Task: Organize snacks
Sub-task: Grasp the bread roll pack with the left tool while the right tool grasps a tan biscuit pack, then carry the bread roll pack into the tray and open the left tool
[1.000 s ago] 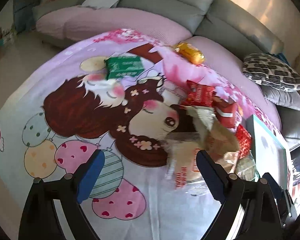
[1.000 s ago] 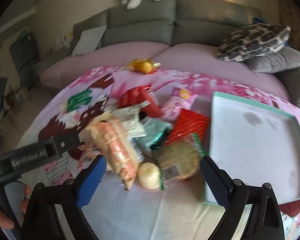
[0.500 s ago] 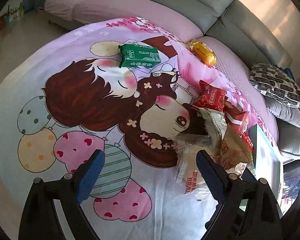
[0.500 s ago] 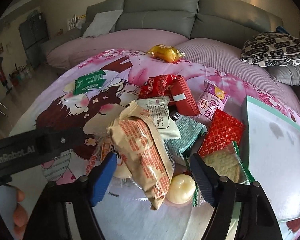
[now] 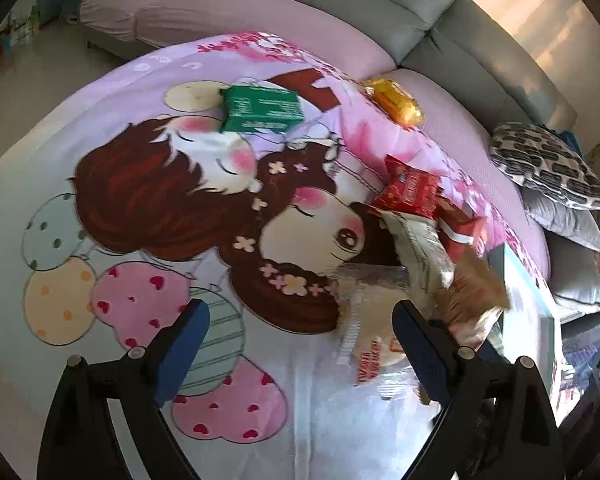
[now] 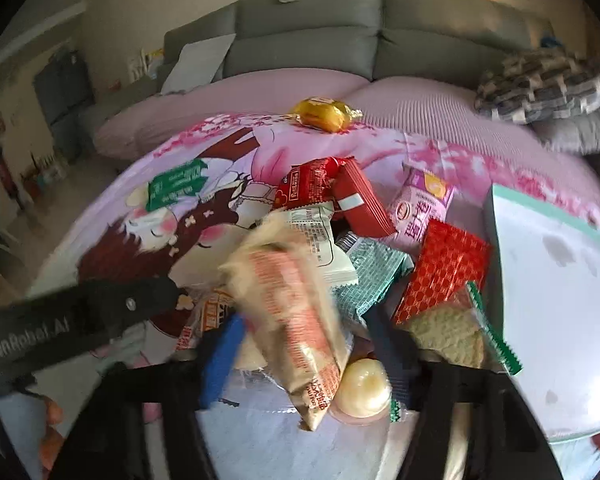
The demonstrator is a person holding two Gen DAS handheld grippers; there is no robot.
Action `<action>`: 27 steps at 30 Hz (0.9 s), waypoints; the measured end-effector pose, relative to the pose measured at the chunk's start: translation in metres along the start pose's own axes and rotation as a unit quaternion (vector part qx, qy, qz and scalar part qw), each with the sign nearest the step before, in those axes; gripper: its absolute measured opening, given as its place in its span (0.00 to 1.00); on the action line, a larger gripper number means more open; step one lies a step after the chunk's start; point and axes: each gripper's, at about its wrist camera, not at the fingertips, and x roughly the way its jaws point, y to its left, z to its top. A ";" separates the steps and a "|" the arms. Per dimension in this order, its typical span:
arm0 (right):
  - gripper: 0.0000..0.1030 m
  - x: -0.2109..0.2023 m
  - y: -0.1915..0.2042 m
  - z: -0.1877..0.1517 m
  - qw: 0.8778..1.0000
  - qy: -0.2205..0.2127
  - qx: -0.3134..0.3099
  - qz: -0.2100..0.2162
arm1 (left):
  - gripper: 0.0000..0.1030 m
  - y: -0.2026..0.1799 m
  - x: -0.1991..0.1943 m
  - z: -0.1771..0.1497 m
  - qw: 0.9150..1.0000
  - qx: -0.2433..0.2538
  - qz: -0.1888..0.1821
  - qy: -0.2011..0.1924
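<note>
A heap of snack packets lies on a cartoon-print cloth. My right gripper (image 6: 304, 352) is closing around a tan and orange packet (image 6: 296, 320) at the near end of the heap; its jaws stand close to the packet's sides, contact unclear through blur. A pale round snack (image 6: 362, 392) sits just right of it. My left gripper (image 5: 300, 340) is open and empty over the cloth, left of the heap (image 5: 420, 248). A green box (image 5: 262, 108) and a yellow packet (image 5: 396, 98) lie apart at the far side.
A teal-rimmed white tray (image 6: 552, 280) stands right of the heap, also at the right edge of the left wrist view (image 5: 532, 304). A grey sofa (image 6: 340, 40) with a patterned cushion (image 6: 540, 84) is behind. The left gripper's arm (image 6: 80, 320) crosses the right wrist view.
My right gripper has narrowed its jaws and moved in around the tan and orange packet. My left gripper stayed open and drifted slightly over the cloth.
</note>
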 end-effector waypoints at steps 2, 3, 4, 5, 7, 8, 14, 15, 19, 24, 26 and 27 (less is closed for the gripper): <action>0.40 -0.002 -0.006 0.000 1.000 0.000 0.013 0.002 | 0.91 -0.004 0.004 -0.001 1.000 0.004 -0.016 0.011; 0.39 -0.002 -0.009 0.000 1.000 0.001 0.019 0.004 | 0.91 -0.006 0.005 -0.002 1.000 0.007 -0.020 0.016; 0.38 -0.002 -0.011 0.000 1.000 0.002 0.025 0.008 | 0.91 -0.009 0.007 -0.003 0.999 0.010 -0.026 0.020; 0.37 -0.003 -0.015 0.001 0.999 0.004 0.033 0.014 | 0.91 -0.012 0.009 -0.003 0.999 0.015 -0.031 0.023; 0.35 -0.003 -0.019 0.001 0.999 0.006 0.046 0.020 | 0.91 -0.018 0.014 -0.005 0.998 0.020 -0.048 0.036; 0.34 -0.003 -0.022 0.001 0.998 0.007 0.053 0.023 | 0.89 -0.019 0.015 -0.006 0.998 0.020 -0.053 0.040; 0.33 -0.002 -0.026 -0.001 0.998 0.012 0.062 0.025 | 0.74 -0.024 0.030 -0.006 0.995 0.005 -0.080 0.064; 0.33 -0.001 -0.025 -0.001 0.998 0.014 0.060 0.024 | 0.68 -0.023 0.033 -0.006 0.993 -0.002 -0.091 0.071; 0.33 0.001 -0.023 -0.002 0.998 0.017 0.054 0.022 | 0.52 -0.021 0.041 -0.007 0.989 -0.024 -0.125 0.082; 0.33 -0.001 -0.026 -0.002 0.997 0.014 0.066 0.031 | 0.47 -0.020 0.032 -0.006 0.993 -0.017 -0.105 0.056; 0.33 -0.003 -0.029 -0.001 0.996 0.013 0.076 0.039 | 0.46 -0.017 0.028 -0.004 0.993 -0.023 -0.102 0.046; 0.33 -0.004 -0.029 -0.001 0.996 0.012 0.078 0.041 | 0.46 -0.014 0.021 -0.004 0.994 -0.022 -0.098 0.037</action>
